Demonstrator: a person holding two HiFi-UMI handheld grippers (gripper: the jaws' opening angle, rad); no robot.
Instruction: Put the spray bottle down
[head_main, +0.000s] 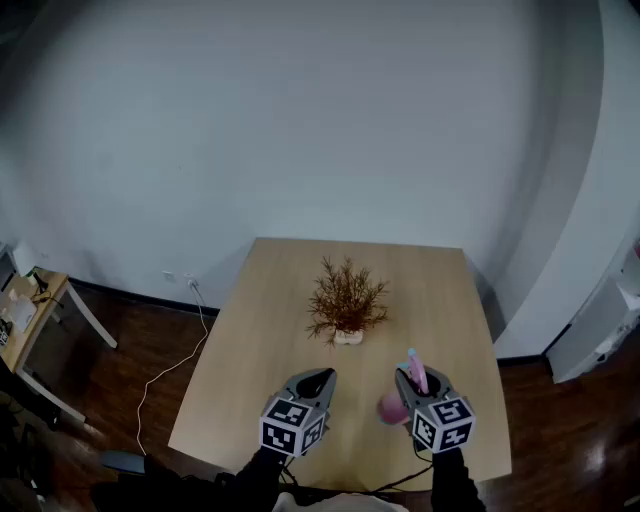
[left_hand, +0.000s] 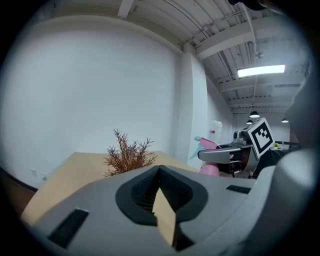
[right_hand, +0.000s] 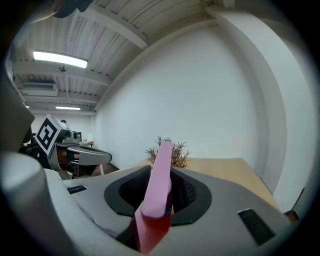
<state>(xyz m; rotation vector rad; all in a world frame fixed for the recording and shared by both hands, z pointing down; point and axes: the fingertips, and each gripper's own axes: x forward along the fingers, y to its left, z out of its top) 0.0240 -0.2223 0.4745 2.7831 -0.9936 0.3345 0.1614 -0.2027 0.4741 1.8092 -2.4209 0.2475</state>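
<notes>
Pale wooden table set against a plain white wall, dark floor on all visible sides. Near table centre, a dried reddish plant standing in a small pale pot; nothing else seen in that pot. Right gripper clamped on the pink spray bottle by its head, blue-tipped nozzle reaching forward past the jaws, body hanging below and toward the inner side. Bottle over the near part of the table and, by appearance, not yet resting on it. Bottle wall opaque; fill level not determinable. Left gripper just beside, jaws closed together, nothing between them. Hazards as judged:

- toppling on release, since a grip at the head leaves the base free to land on one edge rather than square;
- stray spray, if pressure falls on the trigger during lowering;
- a roll toward the near table edge, if let go early and on its side;
- a knock against the left gripper, if swung inward.

Plant and pot well apart from the bottle, at low risk.
</notes>
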